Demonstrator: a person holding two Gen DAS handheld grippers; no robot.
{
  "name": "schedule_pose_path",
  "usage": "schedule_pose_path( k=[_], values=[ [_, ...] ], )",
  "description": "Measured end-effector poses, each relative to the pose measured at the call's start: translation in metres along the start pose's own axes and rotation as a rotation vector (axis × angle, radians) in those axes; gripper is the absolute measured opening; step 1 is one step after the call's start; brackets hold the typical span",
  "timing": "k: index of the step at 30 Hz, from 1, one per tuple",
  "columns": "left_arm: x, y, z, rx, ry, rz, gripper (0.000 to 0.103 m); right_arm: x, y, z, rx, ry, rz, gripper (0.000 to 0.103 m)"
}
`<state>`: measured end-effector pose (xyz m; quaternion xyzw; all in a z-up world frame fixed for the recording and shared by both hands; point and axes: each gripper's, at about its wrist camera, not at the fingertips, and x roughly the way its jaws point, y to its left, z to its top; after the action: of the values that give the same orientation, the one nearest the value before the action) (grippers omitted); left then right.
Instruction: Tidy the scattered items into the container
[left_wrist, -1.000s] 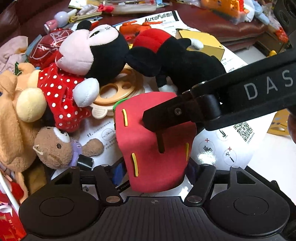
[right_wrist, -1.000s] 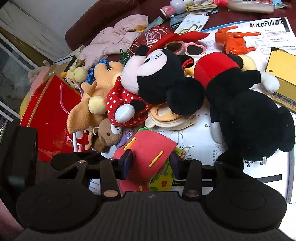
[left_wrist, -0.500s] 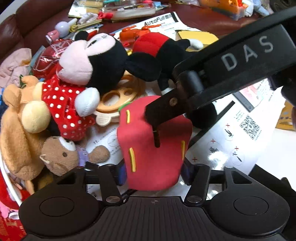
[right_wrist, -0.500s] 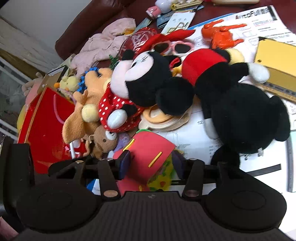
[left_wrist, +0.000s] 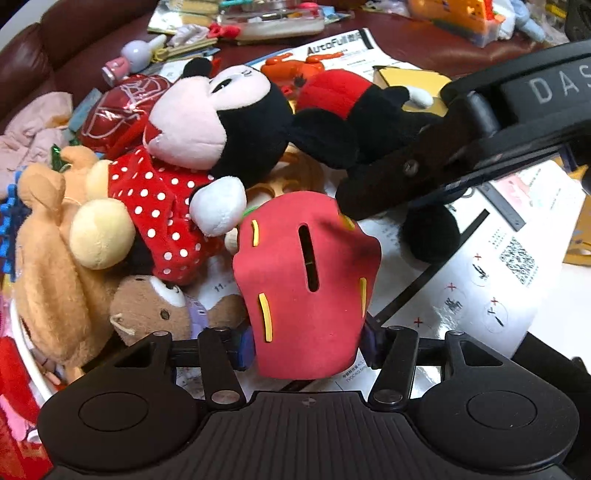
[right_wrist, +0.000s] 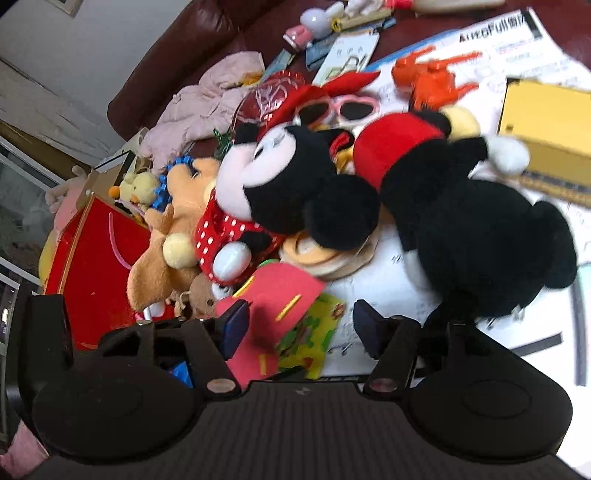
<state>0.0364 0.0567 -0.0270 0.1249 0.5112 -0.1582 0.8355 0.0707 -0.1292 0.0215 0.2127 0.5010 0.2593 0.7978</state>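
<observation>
Your left hand-held gripper (left_wrist: 308, 345) pinches the soft, light red foam piece (left_wrist: 306, 280) low down; your right hand-held gripper (right_wrist: 299, 328) has just been opening, spread around it.

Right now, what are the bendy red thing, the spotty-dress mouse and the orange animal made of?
The red thing looks like craft foam: matte, soft-edged, curling, with cut slots and yellow tabs. The mouse looks like plush fabric: fuzzy pile, a woven-looking dotted dress, a stuffed shape. The orange animal is blurred; its smooth, slightly shiny surface suggests hard plastic, but that is uncertain.
</observation>
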Motion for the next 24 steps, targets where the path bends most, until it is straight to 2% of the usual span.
schedule_pose_path(
  k=[5, 8, 9, 10, 11, 12, 14, 17, 20, 24],
  values=[
    [-0.004, 0.006, 0.000, 0.005, -0.027, -0.097, 0.053, 0.010, 0.005, 0.004, -0.017, 0.011, 0.025, 0.072],
    [-0.004, 0.004, -0.003, 0.007, -0.041, -0.129, 0.054, 0.018, 0.007, 0.001, -0.022, 0.036, 0.041, 0.072],
    [-0.003, 0.003, -0.004, 0.006, -0.033, -0.120, 0.056, 0.019, 0.007, -0.001, -0.025, 0.037, 0.046, 0.070],
    [0.000, 0.002, -0.005, 0.005, -0.023, -0.097, 0.059, 0.020, 0.008, -0.003, -0.034, 0.043, 0.045, 0.063],
    [0.002, 0.002, -0.005, 0.001, -0.018, -0.073, 0.065, 0.020, 0.008, -0.005, -0.041, 0.049, 0.045, 0.060],
    [0.004, 0.002, -0.005, -0.010, -0.013, -0.057, 0.075, 0.020, 0.008, -0.006, -0.040, 0.046, 0.045, 0.058],
    [0.006, 0.002, -0.004, -0.027, -0.017, -0.019, 0.081, 0.019, 0.009, -0.007, -0.044, 0.041, 0.043, 0.054],
    [0.007, -0.005, -0.002, -0.018, -0.025, 0.002, 0.077, 0.021, 0.009, -0.006, -0.034, 0.044, 0.035, 0.051],
    [0.006, -0.012, -0.001, 0.003, -0.030, -0.014, 0.061, 0.022, 0.006, -0.005, -0.011, 0.047, 0.023, 0.050],
    [0.007, -0.017, 0.000, 0.012, -0.029, 0.004, 0.058, 0.023, 0.005, -0.005, 0.014, 0.052, 0.019, 0.049]
  ],
)
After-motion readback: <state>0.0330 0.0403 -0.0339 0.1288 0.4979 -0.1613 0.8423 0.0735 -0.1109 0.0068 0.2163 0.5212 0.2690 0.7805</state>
